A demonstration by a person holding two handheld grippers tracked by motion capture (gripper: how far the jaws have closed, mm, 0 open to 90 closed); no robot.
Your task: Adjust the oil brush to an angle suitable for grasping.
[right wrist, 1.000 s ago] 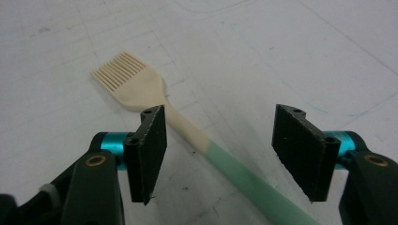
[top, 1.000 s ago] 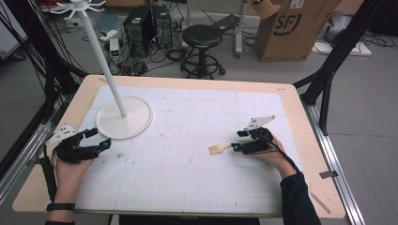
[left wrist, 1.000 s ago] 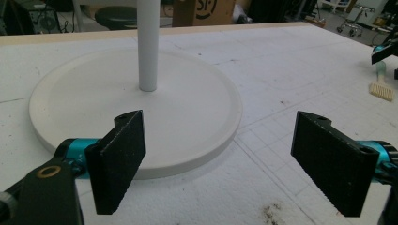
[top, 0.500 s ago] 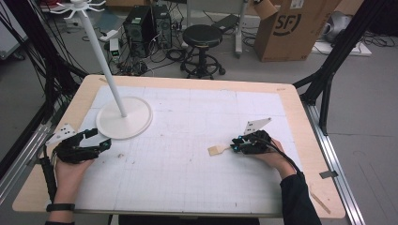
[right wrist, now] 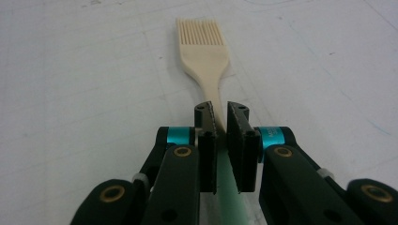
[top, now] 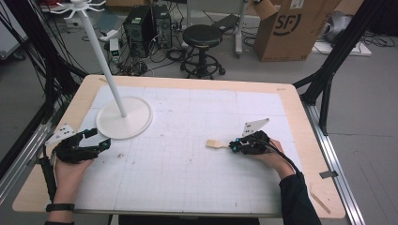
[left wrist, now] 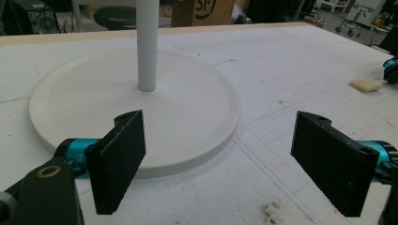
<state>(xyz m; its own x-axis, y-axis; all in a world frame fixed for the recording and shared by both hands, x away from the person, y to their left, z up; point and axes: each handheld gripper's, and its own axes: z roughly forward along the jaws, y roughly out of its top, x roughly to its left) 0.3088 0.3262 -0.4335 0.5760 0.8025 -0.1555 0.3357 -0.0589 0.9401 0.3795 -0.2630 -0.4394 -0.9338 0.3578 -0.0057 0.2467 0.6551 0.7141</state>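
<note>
- Fingers (right wrist: 206, 152) of the right gripper (right wrist: 220, 123) are clamped on the handle of a cream silicone pastry brush (right wrist: 205, 51); bristles point toward 12 o'clock in the right gripper view.
- Left gripper (left wrist: 218, 164) fingers stand wide apart, holding nothing, just beside the round base of a white hanger stand (left wrist: 141, 101).
- On the surface (top: 187, 187), high view: brush (top: 215, 144) lies flat at 4 o'clock from the stand (top: 124, 117), right gripper (top: 234, 147) at its handle end; left gripper (top: 102, 143) at 7 o'clock from the base.

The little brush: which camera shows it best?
The right gripper view: the brush lies close, bristles plain, handle between the right tongs. The high view shows it small; the left gripper view, a distant pale scrap.
</note>
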